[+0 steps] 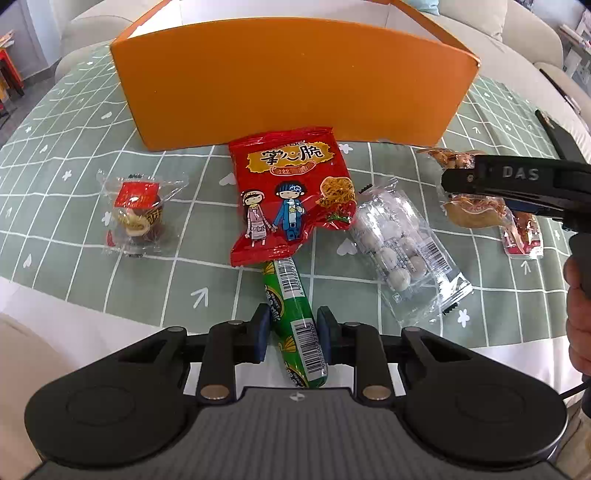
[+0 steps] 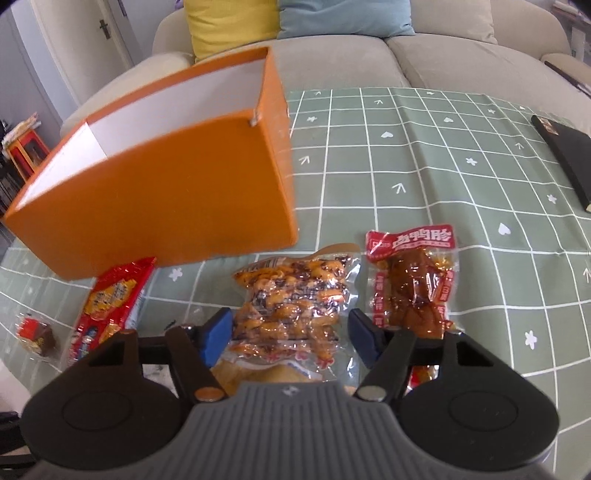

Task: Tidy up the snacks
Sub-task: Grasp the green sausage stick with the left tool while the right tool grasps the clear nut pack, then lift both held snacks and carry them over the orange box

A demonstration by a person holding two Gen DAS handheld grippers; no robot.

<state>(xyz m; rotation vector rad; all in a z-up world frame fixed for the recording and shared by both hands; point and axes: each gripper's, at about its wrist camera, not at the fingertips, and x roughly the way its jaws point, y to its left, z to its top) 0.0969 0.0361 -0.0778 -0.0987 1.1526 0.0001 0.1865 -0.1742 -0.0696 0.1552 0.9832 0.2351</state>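
Green checked surface (image 1: 155, 280) holds snacks. My left tool (image 1: 293, 329) squeezes the green roll (image 1: 295, 325). At three o'clock, my right tool (image 2: 290, 334) gapes around the orange packet (image 2: 291, 302).

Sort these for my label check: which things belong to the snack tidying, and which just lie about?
Job: orange box, green sausage stick, red crisps bag, white-ball pack, duck pack, orange vacuum pack, small wrapped cake.
Lying about: black notebook, cushions.
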